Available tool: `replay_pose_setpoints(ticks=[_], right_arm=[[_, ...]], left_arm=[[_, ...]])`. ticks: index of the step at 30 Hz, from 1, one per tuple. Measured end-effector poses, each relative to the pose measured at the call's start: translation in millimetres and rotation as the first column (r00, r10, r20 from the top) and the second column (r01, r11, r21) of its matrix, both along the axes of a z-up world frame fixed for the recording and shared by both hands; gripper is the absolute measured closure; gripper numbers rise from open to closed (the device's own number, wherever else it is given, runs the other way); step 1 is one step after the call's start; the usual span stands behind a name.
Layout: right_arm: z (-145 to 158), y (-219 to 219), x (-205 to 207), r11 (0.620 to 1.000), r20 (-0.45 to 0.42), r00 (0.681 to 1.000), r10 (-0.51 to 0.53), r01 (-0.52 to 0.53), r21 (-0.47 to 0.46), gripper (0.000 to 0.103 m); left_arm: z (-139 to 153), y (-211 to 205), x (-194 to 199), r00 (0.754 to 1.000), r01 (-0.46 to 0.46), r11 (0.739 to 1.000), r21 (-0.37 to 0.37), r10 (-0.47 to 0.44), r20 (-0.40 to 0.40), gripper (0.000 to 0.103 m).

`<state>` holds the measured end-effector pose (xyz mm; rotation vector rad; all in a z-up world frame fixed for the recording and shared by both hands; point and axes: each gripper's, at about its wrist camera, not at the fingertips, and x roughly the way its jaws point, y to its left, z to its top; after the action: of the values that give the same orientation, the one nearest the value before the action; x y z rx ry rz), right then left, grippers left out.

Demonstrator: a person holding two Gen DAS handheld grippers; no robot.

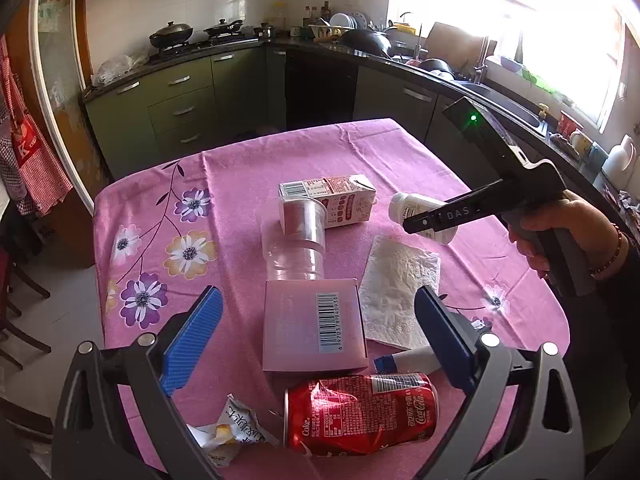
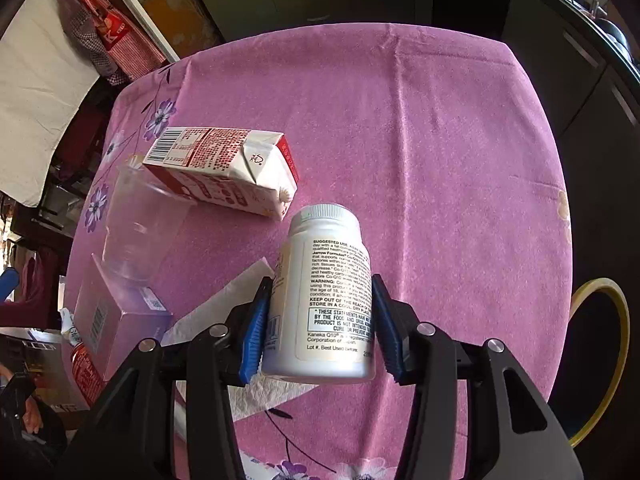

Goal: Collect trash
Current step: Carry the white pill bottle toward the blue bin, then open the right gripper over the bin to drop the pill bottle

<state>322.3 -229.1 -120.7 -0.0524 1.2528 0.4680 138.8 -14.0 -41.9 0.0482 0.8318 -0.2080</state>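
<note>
Right tongs (image 2: 318,320) are clamped on a white pill bottle (image 2: 324,300), label reading "SUGGESTED USE", "WARNING" and "Kaneka Q10", held lower centre of frame above the pink floral counter (image 2: 440,140). Left tongs (image 1: 318,336) stand apart over a pink barcoded box (image 1: 314,330). A crushed red "Coca-Cola" can (image 1: 360,416) lies at lower centre. A red-and-white carton (image 1: 328,204) lies mid-frame; counter beyond it is bare.

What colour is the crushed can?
The crushed can is red with white lettering, best seen in the left wrist view.
</note>
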Motion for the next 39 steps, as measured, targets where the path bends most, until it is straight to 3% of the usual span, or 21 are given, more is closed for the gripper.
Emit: replay_pose_setpoints(ticks=[8,13,17,22,26,27,28,31,39], right_arm=[[40.5,-48.1,-41.5,0.996,0.059,0.998,-0.009,0.003,0.086,0.056],[61.8,-139.5,-56.5,0.978,0.106,0.976,-0.188,0.177,0.111,0.056],[45.5,-221.4,-59.3,0.934,0.101,0.929,-0.357,0.354,0.049,0.056],[-5.0,-294.1,-56.5,0.874,0.049,0.874,-0.484,0.485,-0.031,0.056],[-33.7,-322.7,-46.6,0.836,0.045,0.838,-0.544,0.545,-0.056,0.056],[-39.3,-328.6,-44.3,0.829,0.041,0.831,-0.555,0.556,-0.057,0.052],[-43.5,-333.6,-42.4,0.820,0.042,0.822,-0.568,0.570,-0.058,0.041],[-45.9,-345.9,-44.5,0.799,0.065,0.802,-0.594,0.598,-0.060,0.038],[-15.7,-328.5,-88.2,0.841,0.092,0.837,-0.540,0.533,0.091,0.037]], left_arm=[[3.3,-5.8,-1.6,1.000,0.014,1.000,0.006,-0.014,0.009,0.011],[3.4,-7.1,-1.1,1.000,0.019,1.000,-0.001,-0.019,0.009,0.011],[0.1,-10.3,1.5,1.000,0.022,1.000,0.001,-0.022,0.000,0.011],[-2.6,-16.4,5.3,1.000,0.023,1.000,0.011,-0.023,-0.015,0.011],[-1.2,-22.9,7.6,0.999,0.027,0.999,0.027,-0.026,-0.025,0.011],[-0.5,-24.3,8.2,0.999,0.027,0.999,0.030,-0.026,-0.027,0.011],[0.1,-25.2,8.8,0.999,0.027,0.999,0.030,-0.026,-0.030,0.011],[0.7,-25.7,11.1,0.999,0.024,1.000,0.020,-0.023,-0.044,0.011],[-6.7,-20.6,23.3,0.994,0.011,1.000,-0.006,-0.012,-0.109,0.011]])
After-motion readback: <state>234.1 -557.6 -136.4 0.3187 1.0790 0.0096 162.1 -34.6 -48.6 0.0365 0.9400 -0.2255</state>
